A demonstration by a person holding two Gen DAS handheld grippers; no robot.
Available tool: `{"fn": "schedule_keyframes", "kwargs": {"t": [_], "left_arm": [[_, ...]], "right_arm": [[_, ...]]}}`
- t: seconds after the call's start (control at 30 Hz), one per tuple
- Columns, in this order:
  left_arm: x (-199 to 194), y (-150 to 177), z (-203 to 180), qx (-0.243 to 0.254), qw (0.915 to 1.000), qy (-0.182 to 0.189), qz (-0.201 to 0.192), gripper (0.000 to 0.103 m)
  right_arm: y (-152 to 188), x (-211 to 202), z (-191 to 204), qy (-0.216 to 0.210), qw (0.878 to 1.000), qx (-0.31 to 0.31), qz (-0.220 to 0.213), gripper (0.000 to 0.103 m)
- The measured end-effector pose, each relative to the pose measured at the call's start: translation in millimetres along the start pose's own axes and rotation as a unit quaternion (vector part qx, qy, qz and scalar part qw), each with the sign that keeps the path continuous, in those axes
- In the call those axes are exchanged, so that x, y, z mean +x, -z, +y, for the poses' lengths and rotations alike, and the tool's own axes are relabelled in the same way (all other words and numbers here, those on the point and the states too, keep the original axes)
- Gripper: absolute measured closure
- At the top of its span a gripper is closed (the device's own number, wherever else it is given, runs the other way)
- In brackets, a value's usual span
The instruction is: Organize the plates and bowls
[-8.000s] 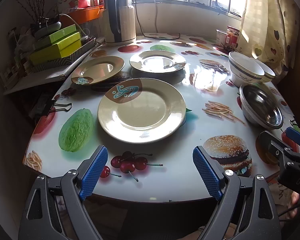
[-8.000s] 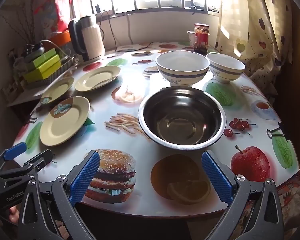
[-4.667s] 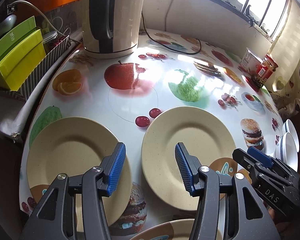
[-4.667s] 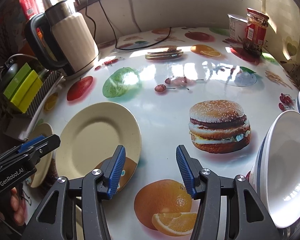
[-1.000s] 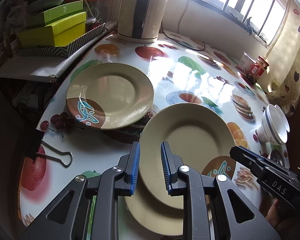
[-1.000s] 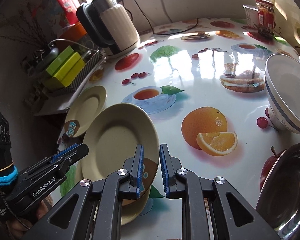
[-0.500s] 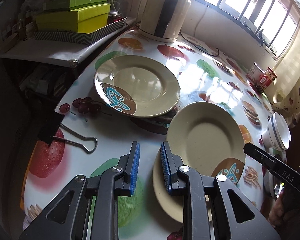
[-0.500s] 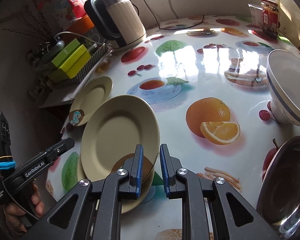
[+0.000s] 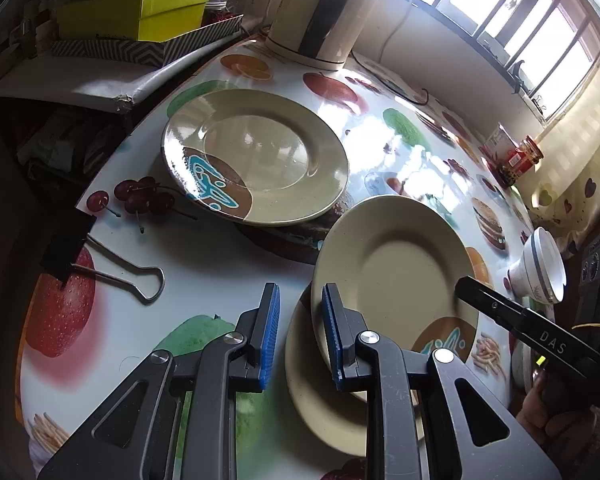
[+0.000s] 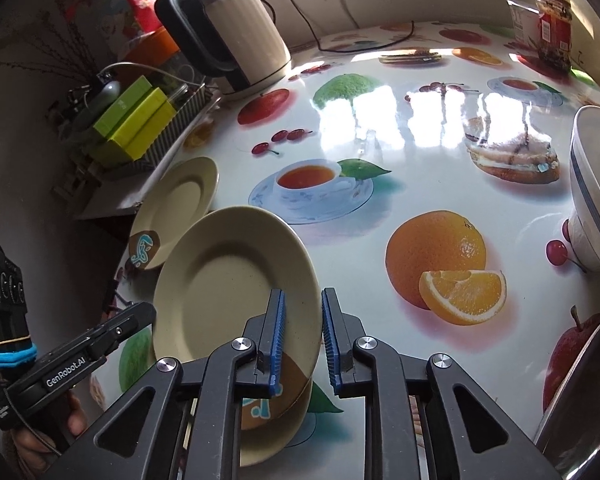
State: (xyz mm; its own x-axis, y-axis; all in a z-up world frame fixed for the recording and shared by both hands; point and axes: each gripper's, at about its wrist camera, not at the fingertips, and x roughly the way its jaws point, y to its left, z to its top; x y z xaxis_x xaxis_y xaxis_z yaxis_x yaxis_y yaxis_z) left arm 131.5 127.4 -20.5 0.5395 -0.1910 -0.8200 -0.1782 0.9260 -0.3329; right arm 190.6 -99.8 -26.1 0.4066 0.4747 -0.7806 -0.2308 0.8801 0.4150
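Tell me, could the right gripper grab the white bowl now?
Probably not yet: the right gripper has its jaws shut on a tilted plate. Nothing stands between it and the white bowl, so after setting the plate down, likely yes.

We see a home kitchen: a fruit-print table, electric kettle (corded), jar by curtained window.

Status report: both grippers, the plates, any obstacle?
Right gripper shut on tilted plate. Left gripper slightly open at its rim. It hangs over second plate. Nothing blocking.
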Motion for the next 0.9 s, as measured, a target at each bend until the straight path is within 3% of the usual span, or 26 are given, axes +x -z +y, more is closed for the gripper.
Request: {"fn": "schedule_keyframes", "kwargs": {"t": [0.23,0.43,0.77,0.9], "left_arm": [[-3.6,2.5,-8.1,0.006,0.9998,0.019,0.001,0.08],[-3.1,1.4,-3.1,0.0,1.0,0.009,-0.002,0.08],[-8.6,5.3,-9.1,0.001,0.9992,0.04,0.002,0.08],[-9.6,5.3,-5.2,-0.007,0.9996,0.028,-0.002,0.08]], "right_arm": [[-0.3,0.0,-2.1,-0.008,1.0,0.007,0.003,0.086],[4.8,-3.2,0.4,-0.007,1.0,0.005,0.005,0.087],[18.5,-12.7,10.4,-0.008,1.0,-0.013,0.014,0.087],[24.7,-16.2,12.2,-0.01,1.0,-0.017,0.017,0.087]]}}
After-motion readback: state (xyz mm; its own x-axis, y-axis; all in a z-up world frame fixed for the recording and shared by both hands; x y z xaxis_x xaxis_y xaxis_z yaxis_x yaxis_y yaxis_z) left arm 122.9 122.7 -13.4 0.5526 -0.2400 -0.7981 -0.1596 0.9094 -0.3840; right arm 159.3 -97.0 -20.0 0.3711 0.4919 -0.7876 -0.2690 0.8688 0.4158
